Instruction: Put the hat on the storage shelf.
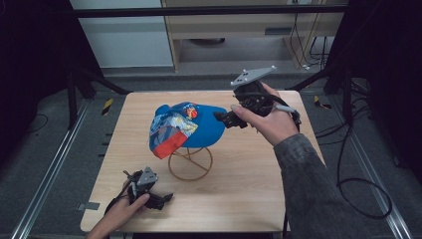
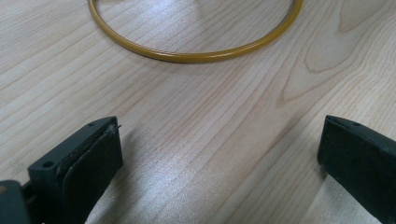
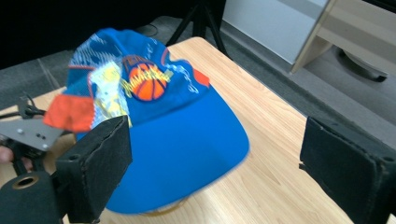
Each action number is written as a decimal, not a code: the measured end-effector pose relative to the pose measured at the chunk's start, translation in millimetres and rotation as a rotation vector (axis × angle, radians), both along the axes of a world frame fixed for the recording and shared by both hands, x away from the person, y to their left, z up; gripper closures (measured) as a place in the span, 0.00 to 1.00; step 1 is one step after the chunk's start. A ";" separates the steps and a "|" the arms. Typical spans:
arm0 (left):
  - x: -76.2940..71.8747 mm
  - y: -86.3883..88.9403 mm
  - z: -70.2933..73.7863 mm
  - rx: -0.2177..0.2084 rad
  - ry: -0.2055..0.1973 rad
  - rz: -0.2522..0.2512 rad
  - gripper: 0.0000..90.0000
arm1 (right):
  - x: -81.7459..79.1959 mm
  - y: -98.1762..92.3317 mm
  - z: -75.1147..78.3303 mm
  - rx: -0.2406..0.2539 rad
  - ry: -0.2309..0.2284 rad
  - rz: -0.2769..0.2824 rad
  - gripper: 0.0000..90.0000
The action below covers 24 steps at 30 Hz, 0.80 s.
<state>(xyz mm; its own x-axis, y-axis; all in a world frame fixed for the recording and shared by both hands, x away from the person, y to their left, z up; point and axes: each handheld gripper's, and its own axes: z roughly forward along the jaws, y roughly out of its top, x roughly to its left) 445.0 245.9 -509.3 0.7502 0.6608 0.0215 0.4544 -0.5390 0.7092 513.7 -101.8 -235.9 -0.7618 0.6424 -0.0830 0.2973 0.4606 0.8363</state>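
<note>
1. The right gripper was held above the table, at about 2 o'clock from the table's centre. Its two black jaws stood wide apart with nothing between them. In the right gripper view the jaws looked blocky, faced with a matt, slightly rough padding.
2. A flat grey three-cornered plate with small holes sat on top of this gripper, and a hand in a grey sleeve held the body.
3. Just in front of the jaws, at 9 o'clock from them, was the cap. It was of soft blue cloth with a smooth, curved, stiff brim that pointed toward the right gripper. The crown had a round orange basketball patch, pale printed panels and one red-orange panel.
4. The cap rested on a stand of thin, glossy yellow-brown wire, near the centre of the table. The stand's base was a round ring lying flat on the wood.
5. The left gripper lay low at the table, at about 7 o'clock from the stand. Its jaws were also wide apart and empty; in the left gripper view the ring lay ahead of them at 12 o'clock, apart from them.
6. The table was of pale wood with clear wavy grain and rounded corners.
</note>
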 end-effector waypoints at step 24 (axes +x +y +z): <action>-0.4 -0.1 -0.4 -0.003 -0.003 -0.002 0.00 | -23.3 -52.1 -40.8 -0.004 -0.025 -0.067 0.16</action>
<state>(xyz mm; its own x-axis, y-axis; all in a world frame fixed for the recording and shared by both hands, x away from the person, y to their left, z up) 444.6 245.8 -509.7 0.7513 0.6596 0.0220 0.4511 -0.5376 0.7123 490.4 -153.9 -276.7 -0.7149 0.6913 -0.1046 0.3064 0.4442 0.8419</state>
